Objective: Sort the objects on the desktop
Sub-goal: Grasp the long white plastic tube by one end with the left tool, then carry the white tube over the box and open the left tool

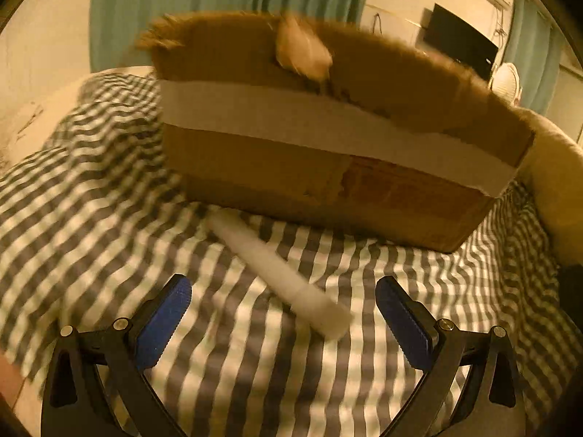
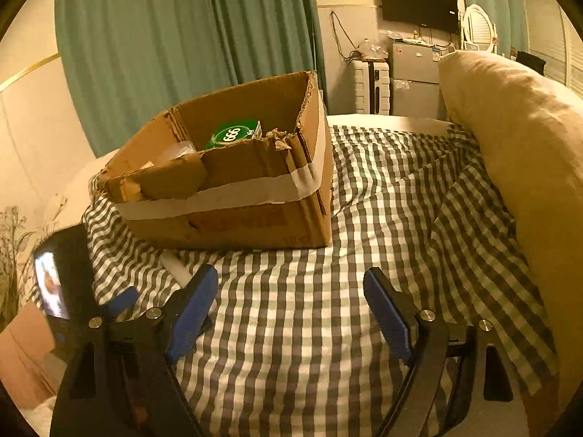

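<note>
Both claws over a bed covered with a grey-and-white checked sheet (image 2: 309,327).

Left claw (image 1: 283,313): blue pads spread wide, not gripping anything. A white cylindrical tube (image 1: 277,273) lies on the sheet, running diagonally from just in front of the box towards the near right. Its near end sits between the two pads but neither pad touches it. Left view is motion-blurred, so the tube's detail is not readable.

Right claw (image 2: 290,309): also open, nothing between the pads, only bare sheet below. It sits to the right of the left claw; the left claw's blue pad and a small lit screen show at the left edge of the right view. The far end of the white tube peeks out beside the right claw's left pad.

Open brown cardboard box with a pale tape band around it (image 2: 233,196) stands on the bed, far from both claws, left of centre. Top edges are torn. Inside: a green round-topped item marked "666" or "999" (image 2: 233,134), plus something pale to its left that I can't identify.

Large beige pillow (image 2: 517,138) along the right side of the bed. Green curtain (image 2: 164,43) behind the box.
</note>
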Action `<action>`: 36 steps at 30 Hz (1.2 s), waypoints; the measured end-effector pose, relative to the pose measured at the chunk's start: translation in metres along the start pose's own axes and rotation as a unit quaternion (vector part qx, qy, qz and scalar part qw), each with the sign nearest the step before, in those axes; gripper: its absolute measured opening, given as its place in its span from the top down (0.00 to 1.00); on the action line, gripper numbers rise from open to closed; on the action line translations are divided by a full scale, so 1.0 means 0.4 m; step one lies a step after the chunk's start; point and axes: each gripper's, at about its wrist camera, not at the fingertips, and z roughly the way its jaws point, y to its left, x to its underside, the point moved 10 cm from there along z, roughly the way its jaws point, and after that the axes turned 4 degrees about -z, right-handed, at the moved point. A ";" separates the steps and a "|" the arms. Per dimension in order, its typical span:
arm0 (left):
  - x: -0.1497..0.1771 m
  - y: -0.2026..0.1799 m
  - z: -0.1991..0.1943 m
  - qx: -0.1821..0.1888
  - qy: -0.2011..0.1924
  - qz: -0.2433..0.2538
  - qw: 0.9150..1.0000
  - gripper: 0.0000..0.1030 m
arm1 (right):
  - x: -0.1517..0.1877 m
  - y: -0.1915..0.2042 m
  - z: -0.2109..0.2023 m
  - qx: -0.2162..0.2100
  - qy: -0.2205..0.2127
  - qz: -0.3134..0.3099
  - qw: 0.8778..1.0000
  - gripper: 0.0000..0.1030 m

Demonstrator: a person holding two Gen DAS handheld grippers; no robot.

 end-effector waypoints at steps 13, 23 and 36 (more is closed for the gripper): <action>0.000 0.075 -0.013 0.073 0.003 0.013 0.997 0.99 | 0.013 0.008 0.069 0.010 0.025 -0.011 1.000 0.19; 0.019 0.085 -0.128 0.107 0.020 0.012 0.994 0.98 | 0.060 0.059 -0.013 0.007 0.013 -0.027 1.000 0.19; 0.056 0.022 0.015 0.131 0.043 -0.022 0.990 0.43 | 0.086 0.016 0.025 0.003 0.042 0.014 0.999 0.19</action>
